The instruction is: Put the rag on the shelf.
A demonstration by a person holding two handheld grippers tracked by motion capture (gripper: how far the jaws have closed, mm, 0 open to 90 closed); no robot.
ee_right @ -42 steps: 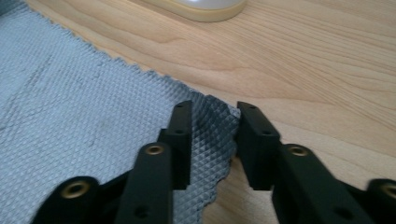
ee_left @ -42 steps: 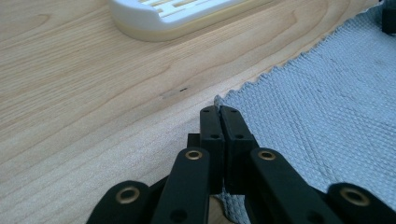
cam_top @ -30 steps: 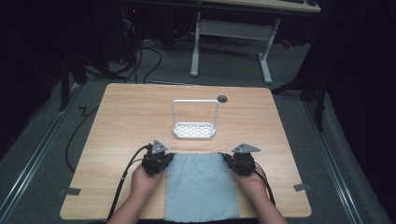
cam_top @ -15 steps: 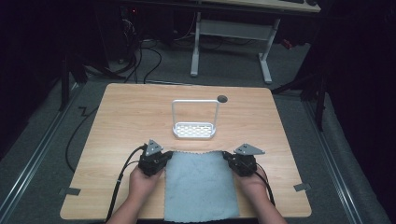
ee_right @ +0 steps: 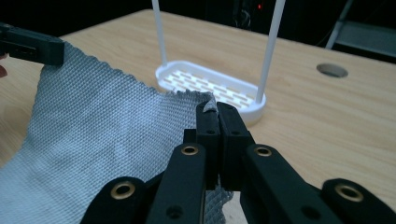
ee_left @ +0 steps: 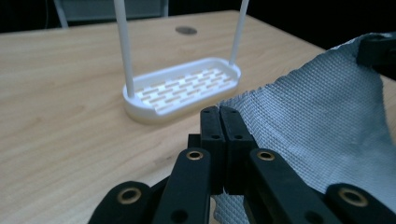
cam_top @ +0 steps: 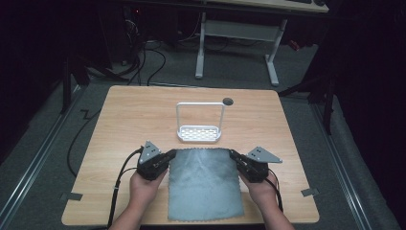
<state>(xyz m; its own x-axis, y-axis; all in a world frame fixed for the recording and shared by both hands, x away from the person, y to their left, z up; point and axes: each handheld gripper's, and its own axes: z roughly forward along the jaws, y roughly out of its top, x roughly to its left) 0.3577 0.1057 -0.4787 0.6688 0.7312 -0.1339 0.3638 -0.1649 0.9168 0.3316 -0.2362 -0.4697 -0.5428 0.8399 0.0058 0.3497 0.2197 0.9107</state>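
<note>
A grey cloth [cam_top: 203, 184] lies on the near middle of the tabletop [cam_top: 124, 115], its far edge lifted. The left gripper [cam_top: 168, 155] pinches its far left corner and the right gripper [cam_top: 234, 155] its far right corner, fingers closed on the fabric. The gripper views show the weave and pinked edge. Just beyond stands a white slotted rack [cam_top: 199, 133]; farther off, a round hole [cam_top: 228, 101].

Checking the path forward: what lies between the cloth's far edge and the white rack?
Only a narrow strip of bare wooden table separates the grey cloth from the white rack; the high view and the left gripper view both show it.
</note>
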